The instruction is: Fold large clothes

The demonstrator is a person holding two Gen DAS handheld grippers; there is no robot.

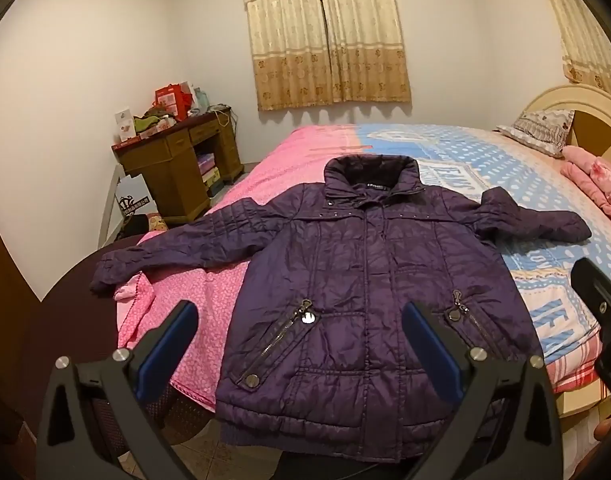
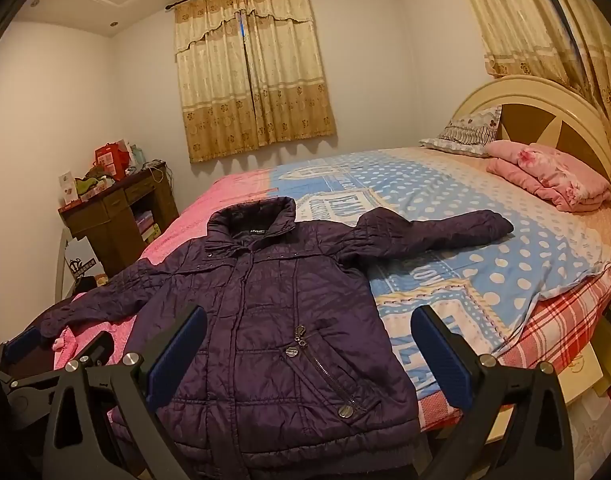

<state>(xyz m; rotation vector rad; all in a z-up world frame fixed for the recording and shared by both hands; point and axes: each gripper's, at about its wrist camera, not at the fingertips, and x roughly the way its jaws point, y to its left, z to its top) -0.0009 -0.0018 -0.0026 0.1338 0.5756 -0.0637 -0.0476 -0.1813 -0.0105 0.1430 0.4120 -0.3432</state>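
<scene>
A dark purple quilted jacket (image 1: 345, 276) lies face up and spread flat on the bed, collar away from me, both sleeves stretched out sideways, hem at the bed's near edge. It also shows in the right wrist view (image 2: 273, 320). My left gripper (image 1: 299, 344) is open and empty, held above the jacket's lower hem. My right gripper (image 2: 309, 352) is open and empty, above the jacket's lower right side. The right gripper shows at the right edge of the left wrist view (image 1: 601, 308); the left gripper shows at the lower left of the right wrist view (image 2: 45, 360).
The bed (image 2: 485, 264) has a pink sheet on the left and a blue dotted cover on the right. A folded pink blanket (image 2: 553, 176) and a pillow (image 2: 465, 132) lie by the headboard. A cluttered wooden desk (image 1: 177, 160) stands in the far left corner.
</scene>
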